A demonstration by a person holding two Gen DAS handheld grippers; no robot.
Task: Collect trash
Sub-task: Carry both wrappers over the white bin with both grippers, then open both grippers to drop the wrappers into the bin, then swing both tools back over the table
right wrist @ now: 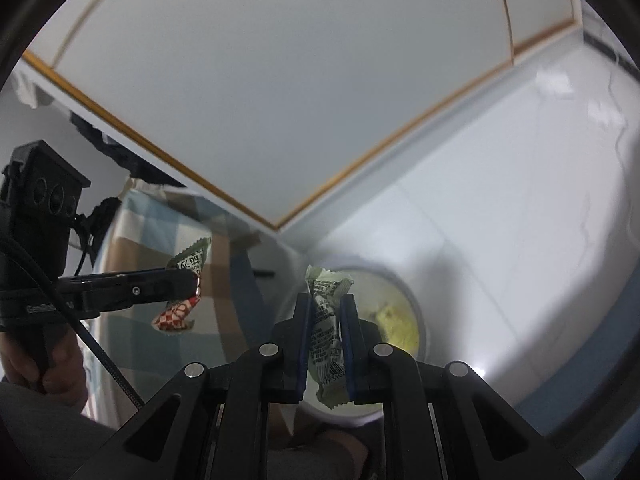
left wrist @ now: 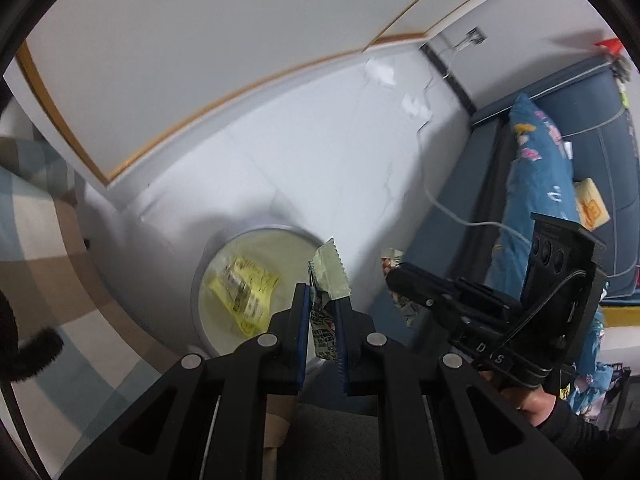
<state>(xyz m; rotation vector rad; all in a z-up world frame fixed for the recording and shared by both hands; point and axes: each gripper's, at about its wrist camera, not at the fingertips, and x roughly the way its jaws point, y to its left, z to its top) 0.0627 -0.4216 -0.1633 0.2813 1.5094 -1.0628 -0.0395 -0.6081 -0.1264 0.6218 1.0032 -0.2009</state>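
Observation:
My left gripper [left wrist: 322, 292] is shut on a crumpled snack wrapper [left wrist: 330, 274], green at the top and printed red and white lower down. It hangs just right of a round white bin [left wrist: 196, 292] on the floor, which has a yellow wrapper [left wrist: 244, 292] inside. My right gripper [right wrist: 326, 300] is shut on a pale green wrapper [right wrist: 328, 320], above the left rim of that bin [right wrist: 418, 320]. In the right wrist view the left gripper [right wrist: 194, 280] comes in from the left with its red-checked wrapper [right wrist: 176, 318]. The right gripper [left wrist: 394, 276] shows at the right of the left wrist view.
The bin stands on a white tiled floor [left wrist: 340, 160] beside a white cabinet with wood trim [left wrist: 160, 140]. A blue sofa [left wrist: 592, 128] with a floral pillow [left wrist: 536, 168] and a white cable [left wrist: 472, 222] lies to the right. A checked cloth [left wrist: 44, 240] is at the left.

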